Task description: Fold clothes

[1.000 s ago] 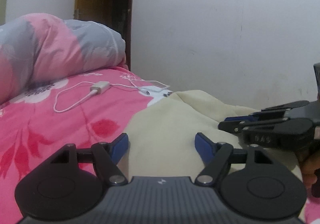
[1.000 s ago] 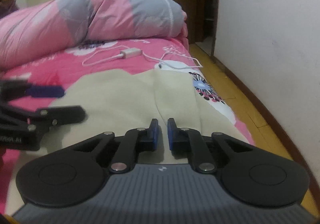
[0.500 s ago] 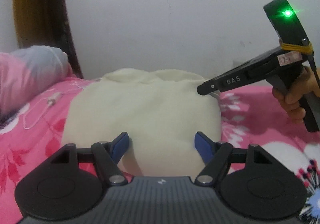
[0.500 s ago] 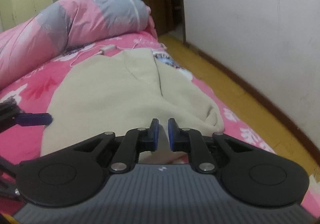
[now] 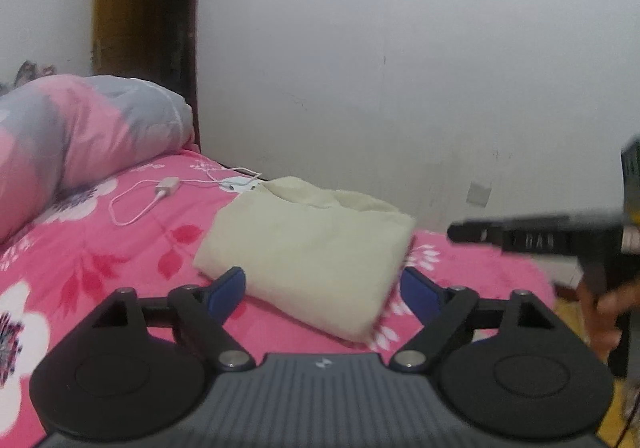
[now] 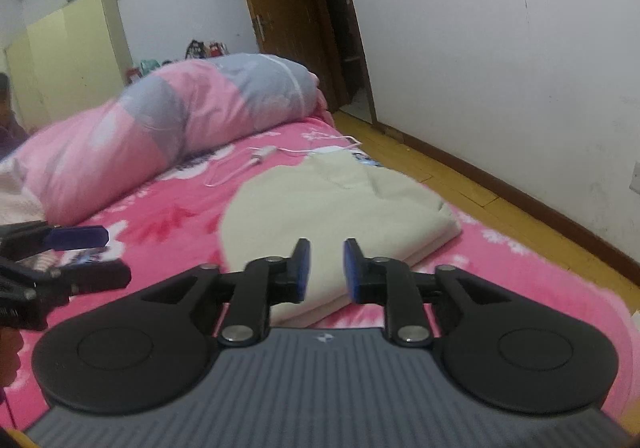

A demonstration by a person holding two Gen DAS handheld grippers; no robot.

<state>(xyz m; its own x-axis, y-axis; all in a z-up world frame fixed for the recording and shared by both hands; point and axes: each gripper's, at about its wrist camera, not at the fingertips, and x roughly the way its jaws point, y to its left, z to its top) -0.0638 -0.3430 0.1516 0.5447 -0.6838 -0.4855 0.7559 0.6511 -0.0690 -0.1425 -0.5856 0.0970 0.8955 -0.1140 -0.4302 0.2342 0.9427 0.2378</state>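
Note:
A cream garment (image 5: pixel 316 248) lies folded into a thick rectangle on the pink flowered bed sheet (image 5: pixel 100 268), near the bed's wall-side edge; the right wrist view shows it too, the garment (image 6: pixel 332 208). My left gripper (image 5: pixel 322 286) hovers above and short of it, jaws opening wide, nothing between them. My right gripper (image 6: pixel 325 268) is also back from the cloth, its jaws opening with a small gap and nothing held. Each gripper shows in the other's view: the right gripper (image 5: pixel 454 232) at the right, the left gripper (image 6: pixel 110 256) at the left.
A rolled pink and grey quilt (image 6: pixel 180 120) lies across the far end of the bed. A white charger and cable (image 5: pixel 164 188) rest beyond the garment. A white wall (image 5: pixel 400 68), a brown door (image 6: pixel 296 16), wooden floor (image 6: pixel 460 184) and a yellow wardrobe (image 6: pixel 76 52) surround the bed.
Both grippers have pulled back and up from the garment, which now lies folded smaller ahead. The right jaws went from shut to parted, and the left jaws spread wider.

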